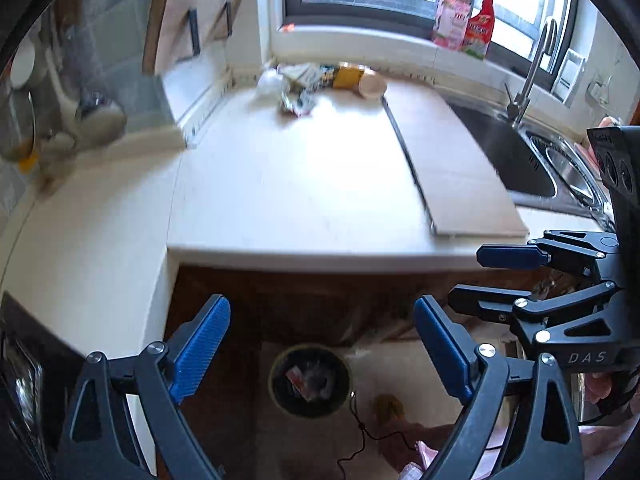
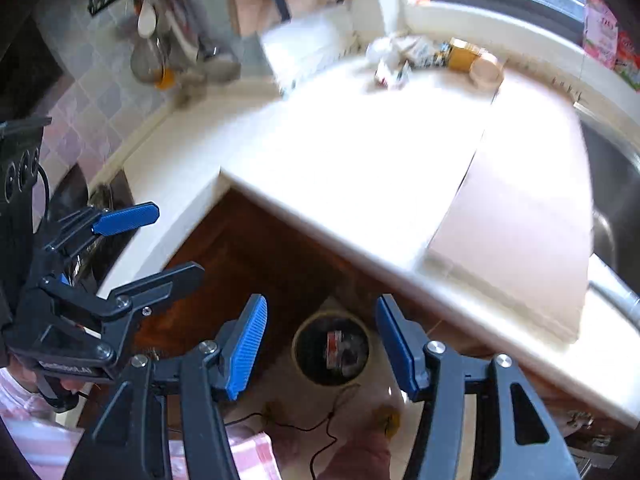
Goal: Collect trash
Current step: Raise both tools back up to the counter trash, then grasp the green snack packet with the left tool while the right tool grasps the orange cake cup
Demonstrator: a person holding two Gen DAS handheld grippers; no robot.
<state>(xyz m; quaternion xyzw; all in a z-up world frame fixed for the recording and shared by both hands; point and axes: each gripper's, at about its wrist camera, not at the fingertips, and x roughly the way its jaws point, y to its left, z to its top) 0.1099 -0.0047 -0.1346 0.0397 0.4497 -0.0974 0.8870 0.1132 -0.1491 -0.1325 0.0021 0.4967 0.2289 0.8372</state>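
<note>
A pile of trash [image 1: 304, 84] lies at the back of the white counter under the window: crumpled white paper, wrappers, and a tipped yellow paper cup [image 1: 360, 80]. It also shows in the right wrist view [image 2: 404, 60]. A round trash bin [image 1: 310, 380] stands on the floor below the counter edge with wrappers inside; the right wrist view shows the bin [image 2: 332, 348] too. My left gripper [image 1: 320, 344] is open and empty above the bin. My right gripper [image 2: 320, 344] is open and empty above the bin, and shows at the right of the left view [image 1: 480, 276].
A steel sink [image 1: 520, 160] with a faucet [image 1: 532, 68] lies right of a beige board [image 1: 452, 172]. Two bottles [image 1: 464, 20] stand on the windowsill. Utensils [image 2: 168, 48] hang on the tiled wall at left. A black cable [image 2: 316, 428] lies on the floor.
</note>
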